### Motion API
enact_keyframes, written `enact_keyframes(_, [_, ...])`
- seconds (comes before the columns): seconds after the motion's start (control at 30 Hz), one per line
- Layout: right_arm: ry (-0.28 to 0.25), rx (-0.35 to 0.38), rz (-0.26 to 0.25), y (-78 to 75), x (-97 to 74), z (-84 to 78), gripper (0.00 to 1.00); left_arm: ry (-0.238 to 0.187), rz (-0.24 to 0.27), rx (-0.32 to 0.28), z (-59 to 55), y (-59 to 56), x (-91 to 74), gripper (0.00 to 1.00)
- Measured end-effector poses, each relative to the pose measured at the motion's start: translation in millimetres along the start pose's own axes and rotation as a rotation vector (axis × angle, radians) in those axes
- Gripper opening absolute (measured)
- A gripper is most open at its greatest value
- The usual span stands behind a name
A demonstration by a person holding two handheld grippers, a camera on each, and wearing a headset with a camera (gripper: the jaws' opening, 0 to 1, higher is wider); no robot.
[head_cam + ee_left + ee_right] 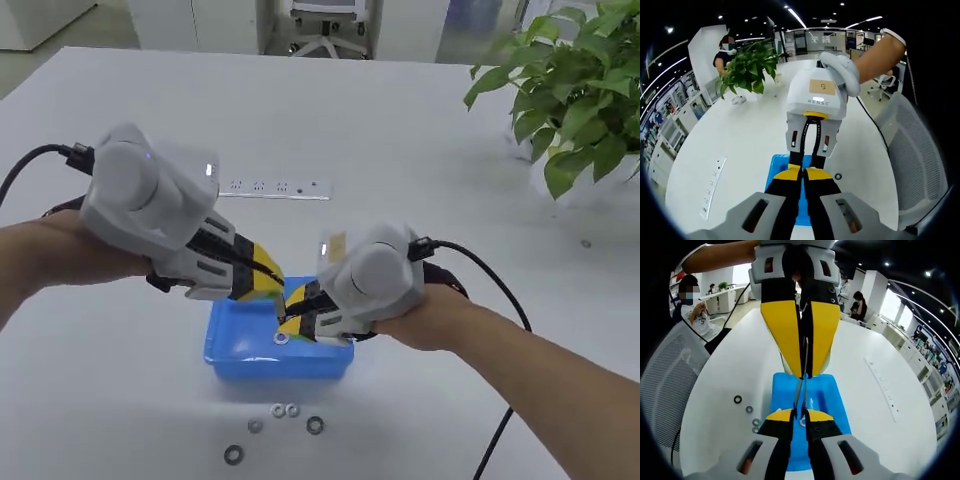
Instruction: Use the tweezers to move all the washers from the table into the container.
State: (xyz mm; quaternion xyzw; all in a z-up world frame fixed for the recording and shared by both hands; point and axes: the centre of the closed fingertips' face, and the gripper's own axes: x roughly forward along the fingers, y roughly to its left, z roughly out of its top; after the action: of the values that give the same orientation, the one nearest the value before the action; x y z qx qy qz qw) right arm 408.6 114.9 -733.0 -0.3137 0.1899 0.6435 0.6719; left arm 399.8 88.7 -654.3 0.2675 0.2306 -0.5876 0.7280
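Note:
A blue container (240, 350) sits near the table's front edge. Both grippers meet nose to nose over it. My left gripper (268, 285) comes in from the left, shut on thin metal tweezers (804, 355) that run down between its yellow jaws. My right gripper (800, 416) is closed around the tweezers' lower end. A small washer (802, 422) sits at the tweezer tips, over the container (825, 390); I cannot tell whether it is gripped. Several loose washers (292, 410) lie on the white table in front of the container.
A white power strip (275, 187) lies behind the container. A potted plant (580, 90) stands at the back right. Black cables trail from both grippers. People sit in the background, and a mesh chair (665, 370) stands beside the table.

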Motion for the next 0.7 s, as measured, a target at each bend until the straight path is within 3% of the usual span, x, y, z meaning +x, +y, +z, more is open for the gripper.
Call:
enact_keyframes(0.27, [-0.01, -0.007, -0.026, 6.5, -11.2, 6.5, 0.11, -0.004, 0.005, 0.021, 10.0, -9.9, -6.6, 0.06])
enact_keyframes(0.7, [-0.003, -0.016, -0.042, 23.7, -21.6, 2.5, 0.11, -0.003, -0.01, 0.035, 14.7, -29.8, -4.1, 0.06])
